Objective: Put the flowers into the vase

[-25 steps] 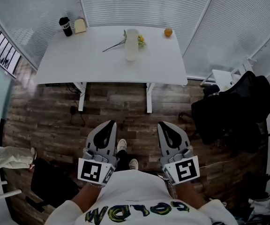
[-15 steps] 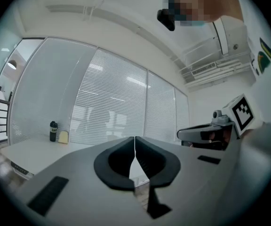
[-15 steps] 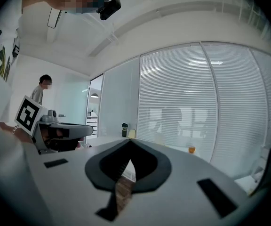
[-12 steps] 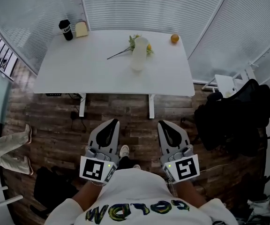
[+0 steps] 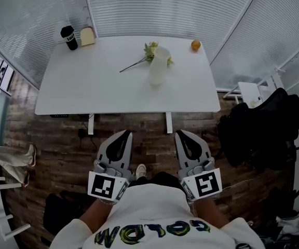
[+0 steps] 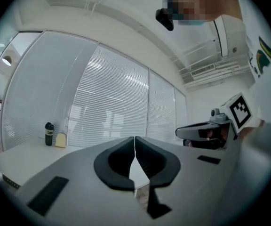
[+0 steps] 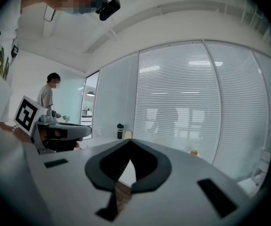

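Overhead, a white table [image 5: 87, 87] stands against slatted blinds [image 5: 165, 9], with a black cup [image 5: 69, 37] and a tan block [image 5: 87, 36] at its far left corner. Near the middle lie the flowers [image 5: 150, 51], a small spray of pale yellow-green blooms on a thin dark stem that runs out to the left. The heads rest just beside a pale, upright vase [image 5: 159, 69]. An orange [image 5: 195, 45] sits at the far right corner. Well short of the table, over the wooden floor [image 5: 139, 123], the left gripper [image 5: 124, 135] and right gripper [image 5: 182, 134] are both held level, jaws pressed together with nothing between them.
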Action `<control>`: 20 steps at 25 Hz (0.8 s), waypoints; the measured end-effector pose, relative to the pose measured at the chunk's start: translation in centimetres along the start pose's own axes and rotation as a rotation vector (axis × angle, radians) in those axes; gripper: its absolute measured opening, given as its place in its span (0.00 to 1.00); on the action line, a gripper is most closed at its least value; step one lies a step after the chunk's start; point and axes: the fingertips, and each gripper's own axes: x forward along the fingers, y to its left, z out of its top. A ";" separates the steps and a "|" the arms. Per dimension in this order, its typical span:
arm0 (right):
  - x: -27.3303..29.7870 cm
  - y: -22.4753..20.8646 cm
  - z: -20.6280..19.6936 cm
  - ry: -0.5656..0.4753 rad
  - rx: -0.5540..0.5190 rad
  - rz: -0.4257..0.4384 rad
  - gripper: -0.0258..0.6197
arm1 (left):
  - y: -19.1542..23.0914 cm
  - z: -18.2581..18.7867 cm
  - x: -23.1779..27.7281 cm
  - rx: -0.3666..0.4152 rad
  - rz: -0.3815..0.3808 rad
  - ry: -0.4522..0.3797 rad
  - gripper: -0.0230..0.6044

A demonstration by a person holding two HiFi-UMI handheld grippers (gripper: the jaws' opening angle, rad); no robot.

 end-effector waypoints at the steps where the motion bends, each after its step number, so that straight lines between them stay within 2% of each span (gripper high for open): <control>1: 0.4 -0.2 0.0 0.000 0.001 -0.003 0.05 | 0.3 -0.1 0.4 0.003 -0.004 0.002 0.06; 12: 4.3 -3.2 -0.5 0.007 0.008 -0.025 0.05 | 2.3 -0.5 5.1 0.001 -0.023 0.010 0.06; 20: 8.4 -7.5 -0.8 0.009 0.014 -0.029 0.05 | 4.2 -0.8 10.8 0.005 -0.021 0.019 0.06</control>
